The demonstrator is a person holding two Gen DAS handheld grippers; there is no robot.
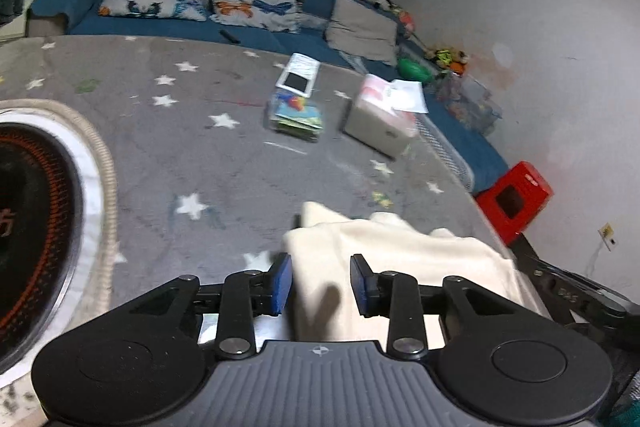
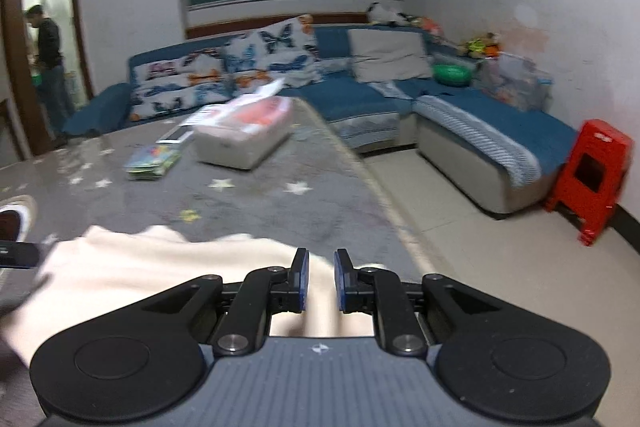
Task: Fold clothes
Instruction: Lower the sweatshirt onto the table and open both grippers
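Observation:
A cream garment (image 1: 400,251) lies bunched on the grey star-patterned table cover (image 1: 200,155), near the table's front right corner. My left gripper (image 1: 321,281) hovers over the garment's left part, open, its blue pads (image 1: 282,283) wide apart with cloth showing below them. In the right wrist view the same cream garment (image 2: 168,267) spreads to the left. My right gripper (image 2: 320,279) is over its right edge, open with a narrower gap between the jaws. Whether either gripper touches the cloth is unclear.
A white box (image 1: 380,123), a stack of books (image 1: 298,115) and a tablet (image 1: 298,81) lie farther back on the table. A round heater (image 1: 36,219) sits at the left. A blue sofa (image 2: 480,123), a red stool (image 2: 592,175) and a person in the doorway (image 2: 50,67) are beyond.

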